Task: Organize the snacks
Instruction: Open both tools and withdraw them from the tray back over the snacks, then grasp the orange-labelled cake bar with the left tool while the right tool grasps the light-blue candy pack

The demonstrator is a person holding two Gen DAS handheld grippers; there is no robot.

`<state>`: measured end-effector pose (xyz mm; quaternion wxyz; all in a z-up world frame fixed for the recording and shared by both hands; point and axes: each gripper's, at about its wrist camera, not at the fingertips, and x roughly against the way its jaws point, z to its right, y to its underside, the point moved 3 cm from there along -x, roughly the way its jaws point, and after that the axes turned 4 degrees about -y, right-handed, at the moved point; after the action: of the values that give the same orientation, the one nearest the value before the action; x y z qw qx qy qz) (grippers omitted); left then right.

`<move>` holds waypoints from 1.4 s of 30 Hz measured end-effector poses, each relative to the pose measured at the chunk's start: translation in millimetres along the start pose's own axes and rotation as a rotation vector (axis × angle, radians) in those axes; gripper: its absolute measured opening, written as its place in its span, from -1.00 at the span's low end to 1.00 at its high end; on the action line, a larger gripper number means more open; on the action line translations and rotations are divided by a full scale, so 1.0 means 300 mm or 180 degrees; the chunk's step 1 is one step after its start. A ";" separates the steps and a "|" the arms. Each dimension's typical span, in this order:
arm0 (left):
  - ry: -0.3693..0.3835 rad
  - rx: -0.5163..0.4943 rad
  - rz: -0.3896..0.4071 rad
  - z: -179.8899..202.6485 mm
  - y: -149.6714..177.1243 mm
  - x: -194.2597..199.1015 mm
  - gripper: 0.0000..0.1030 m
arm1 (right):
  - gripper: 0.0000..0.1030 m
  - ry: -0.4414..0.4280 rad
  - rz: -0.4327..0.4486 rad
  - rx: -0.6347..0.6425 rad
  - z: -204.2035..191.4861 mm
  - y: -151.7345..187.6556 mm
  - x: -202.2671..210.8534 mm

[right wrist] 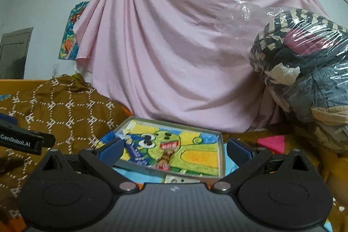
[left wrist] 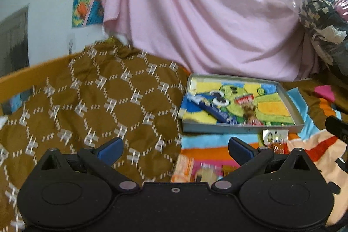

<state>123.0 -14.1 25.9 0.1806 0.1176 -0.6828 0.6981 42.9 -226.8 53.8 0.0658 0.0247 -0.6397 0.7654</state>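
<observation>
Left wrist view showed the left gripper (left wrist: 175, 148) wide open, empty; right gripper (right wrist: 174, 149) likewise, fingers spread; next, seemingly, loose snacks (left wrist: 206, 173) at lower centre into the tray (left wrist: 293, 108)

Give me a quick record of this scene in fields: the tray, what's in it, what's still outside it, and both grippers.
tray: grey tray, lined with a cartoon towel
in tray: blue packet, a small brown-and-red snack
outside tray: small packets on the striped cloth by the near rim
left gripper: open, empty, above the cloth
right gripper: open, empty, facing the tray
</observation>
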 end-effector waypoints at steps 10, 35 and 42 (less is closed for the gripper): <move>-0.0105 0.0111 -0.0314 -0.065 0.076 0.071 0.99 | 1.00 -0.0235 -0.0276 -0.0021 -0.073 0.059 0.082; -0.0300 -0.0326 -0.0762 -0.032 0.160 0.069 0.99 | 0.99 -0.0713 -0.1442 -0.0366 -0.137 0.199 0.041; -0.0320 -0.0350 -0.0815 -0.027 0.163 0.058 0.99 | 0.99 -0.0727 -0.1536 -0.0389 -0.139 0.211 0.027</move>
<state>87.8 -4.4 -12.0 0.2399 0.2284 -0.7076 0.6241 28.5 -196.1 -14.5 0.1751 0.2584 -0.6636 0.6799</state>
